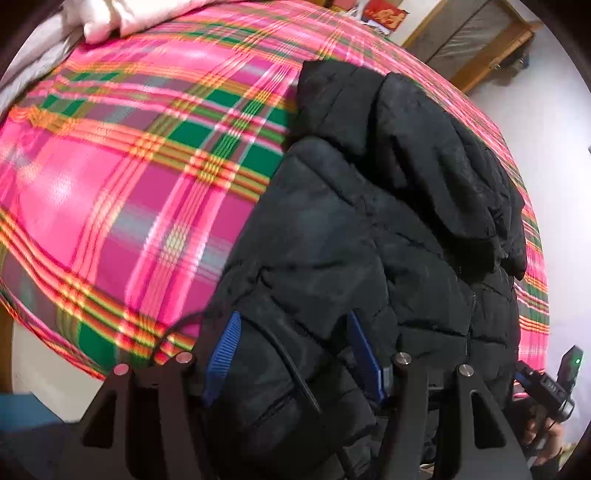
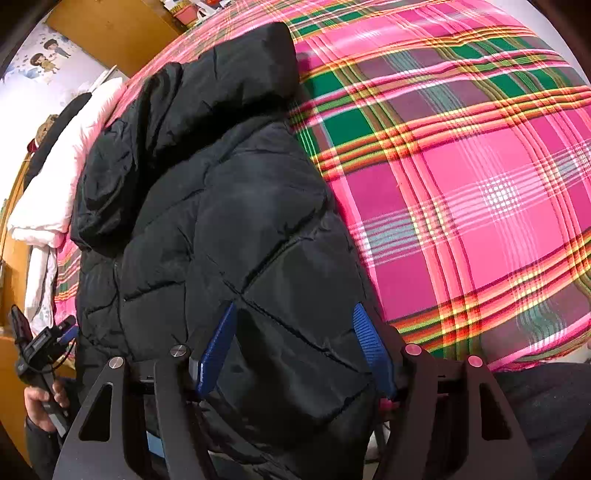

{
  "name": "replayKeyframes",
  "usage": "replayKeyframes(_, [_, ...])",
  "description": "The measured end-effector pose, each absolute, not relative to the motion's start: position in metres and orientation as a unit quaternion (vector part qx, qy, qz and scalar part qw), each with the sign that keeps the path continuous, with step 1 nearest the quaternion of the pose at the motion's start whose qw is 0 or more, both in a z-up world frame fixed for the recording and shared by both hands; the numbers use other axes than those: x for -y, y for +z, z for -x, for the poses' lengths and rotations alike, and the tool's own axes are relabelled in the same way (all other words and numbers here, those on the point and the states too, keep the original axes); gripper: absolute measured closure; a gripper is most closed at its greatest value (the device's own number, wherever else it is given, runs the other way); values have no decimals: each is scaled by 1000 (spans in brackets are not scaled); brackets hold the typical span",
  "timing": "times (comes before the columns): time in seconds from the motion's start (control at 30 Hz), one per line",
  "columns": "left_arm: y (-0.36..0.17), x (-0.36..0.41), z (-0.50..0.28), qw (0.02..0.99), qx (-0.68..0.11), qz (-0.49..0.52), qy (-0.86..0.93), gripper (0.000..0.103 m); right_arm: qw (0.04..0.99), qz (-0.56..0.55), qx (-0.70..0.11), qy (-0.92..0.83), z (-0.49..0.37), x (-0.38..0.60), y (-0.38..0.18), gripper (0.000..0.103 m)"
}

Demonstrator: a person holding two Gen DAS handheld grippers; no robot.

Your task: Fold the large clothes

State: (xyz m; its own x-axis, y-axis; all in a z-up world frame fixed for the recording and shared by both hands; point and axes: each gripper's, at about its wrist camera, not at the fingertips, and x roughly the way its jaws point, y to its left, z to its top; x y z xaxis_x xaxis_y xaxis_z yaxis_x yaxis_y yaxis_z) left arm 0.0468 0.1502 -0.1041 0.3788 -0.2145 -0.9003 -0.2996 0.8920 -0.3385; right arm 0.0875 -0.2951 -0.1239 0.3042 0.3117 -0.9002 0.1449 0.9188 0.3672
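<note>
A black quilted puffer jacket (image 1: 369, 229) lies lengthwise on the pink plaid bed, sleeves folded in, hood end far from me. It also shows in the right wrist view (image 2: 221, 206). My left gripper (image 1: 295, 332) has its blue fingers (image 1: 221, 354) spread wide around the jacket's near hem edge, with fabric bulging between them. My right gripper (image 2: 295, 328) likewise has its blue fingers (image 2: 369, 343) wide apart with the other hem corner between them. Whether the pads press the fabric is unclear.
The pink, green and orange plaid bedspread (image 1: 122, 177) covers the bed (image 2: 461, 192). White bedding (image 1: 110, 18) is piled at the far end, also in the right wrist view (image 2: 48, 206). A wooden wardrobe (image 1: 472, 40) stands beyond. Each view shows the other hand-held gripper (image 1: 546, 387) at its edge (image 2: 37, 354).
</note>
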Motion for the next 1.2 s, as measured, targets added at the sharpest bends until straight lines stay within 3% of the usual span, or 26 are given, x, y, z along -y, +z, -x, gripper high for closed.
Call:
replayKeyframes(0.37, [-120, -123, -45, 771, -607, 190, 28, 38, 738, -190, -644, 66, -85, 284, -141, 38])
replayKeyframes(0.4, [-120, -121, -44, 769, -609, 192, 21, 40, 738, -191, -644, 69, -84, 284, -140, 53])
replayKeyframes(0.47, [-115, -120, -41, 769, -605, 206, -1, 67, 738, -205, -636, 92, -82, 285, -134, 76])
replayKeyframes(0.5, [-113, -121, -40, 768, -602, 219, -11, 88, 740, -213, -629, 106, -81, 286, -130, 87])
replayKeyframes(0.6, [-99, -126, -36, 769, -570, 280, -72, 94, 750, -235, -598, 158, -80, 288, -110, 92])
replayKeyframes(0.83, [-28, -149, -44, 827, -470, 288, -115, 94, 779, -275, -522, 213, -85, 305, -58, 94])
replayKeyframes(0.93, [-30, -170, -51, 832, -487, 258, -61, 92, 783, -264, -522, 211, -86, 308, -56, 94])
replayKeyframes(0.97, [-36, -172, -52, 825, -501, 254, -55, 87, 783, -264, -523, 211, -84, 305, -57, 94])
replayKeyframes(1.0, [-45, -172, -53, 814, -521, 252, -53, 69, 782, -264, -525, 208, -83, 305, -60, 94])
replayKeyframes(1.03, [-57, -171, -57, 798, -547, 250, -42, 45, 781, -265, -527, 206, -82, 306, -63, 94])
replayKeyframes(1.07, [-66, -170, -59, 787, -564, 248, -32, 39, 779, -267, -529, 205, -84, 306, -66, 94])
replayKeyframes(1.2, [-101, -175, -55, 760, -593, 266, -5, 37, 775, -274, -532, 201, -88, 312, -69, 94])
